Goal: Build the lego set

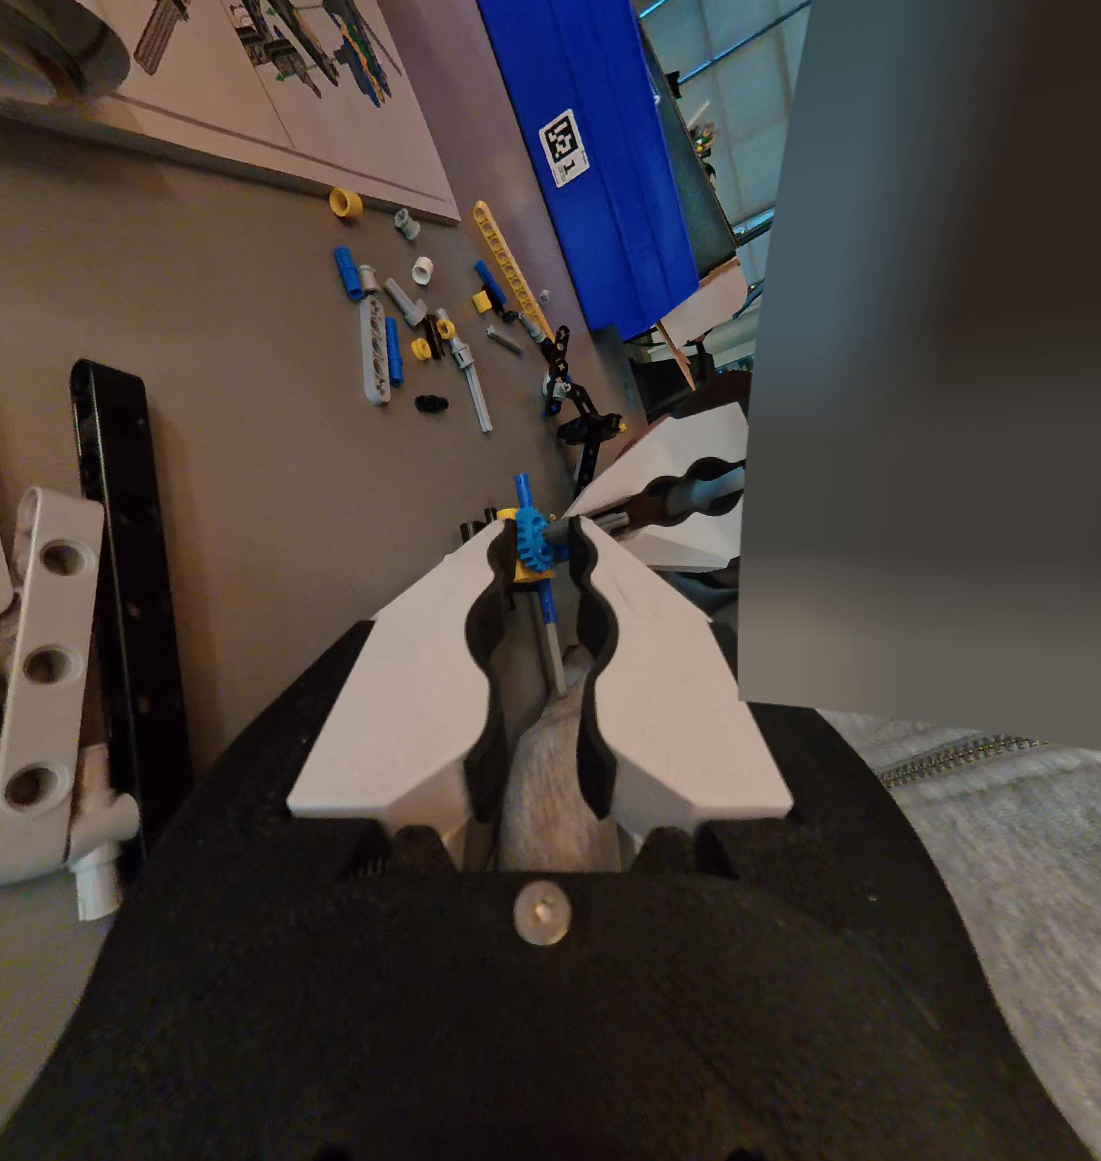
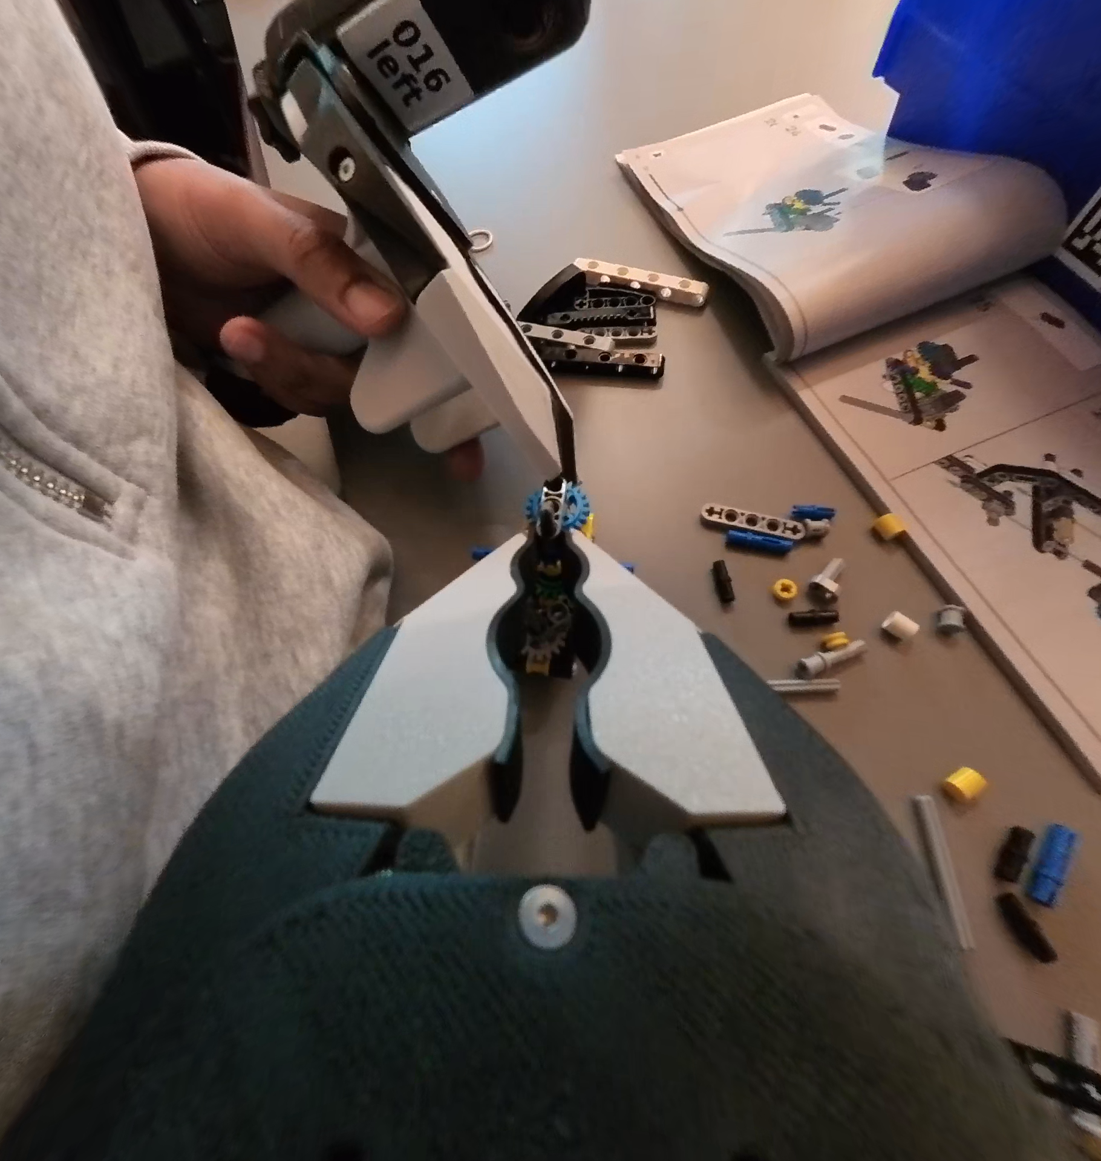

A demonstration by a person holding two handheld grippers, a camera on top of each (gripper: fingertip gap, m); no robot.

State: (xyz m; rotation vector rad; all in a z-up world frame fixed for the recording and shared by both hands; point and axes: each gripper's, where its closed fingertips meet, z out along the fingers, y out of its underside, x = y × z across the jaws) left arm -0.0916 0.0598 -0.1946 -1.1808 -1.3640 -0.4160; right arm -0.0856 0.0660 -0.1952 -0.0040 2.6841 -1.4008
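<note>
**Left wrist view.** We hold the left tongs (image 1: 538, 540) clamped on a small sub-assembly (image 1: 531, 553): a blue gear (image 1: 531, 539) seated on a blue-and-grey axle (image 1: 549, 619), with a yellow piece behind it. The grip sits at the very tips, which leaves the gear face and the axle ends exposed for mating. The right tongs (image 1: 604, 516) come in from the right, their tips meeting the gear side, apparently with a grey pin (image 1: 614, 519) at the nose. We judge the step in hand to be joining that pin to the gear assembly. Loose parts (image 1: 422, 327) lie spread on the counter (image 1: 252, 440) farther away, apart from one another so each can be picked singly. The instruction sheet (image 1: 271, 94) lies at the far left, a blue bin (image 1: 598, 157) at the far right.

**Right wrist view.** The right tongs (image 2: 551, 534) are nearly together; dark and coloured shapes show between their pads, and we cannot tell for certain what these are. The left tongs (image 2: 564, 484), held in a hand (image 2: 271, 283), descend from the upper left onto the blue gear, held above the counter near the person's body. The open booklet (image 2: 849, 239) lies at the far right, within sight for reference. Spare beams (image 2: 604, 320) wait beyond.
</note>
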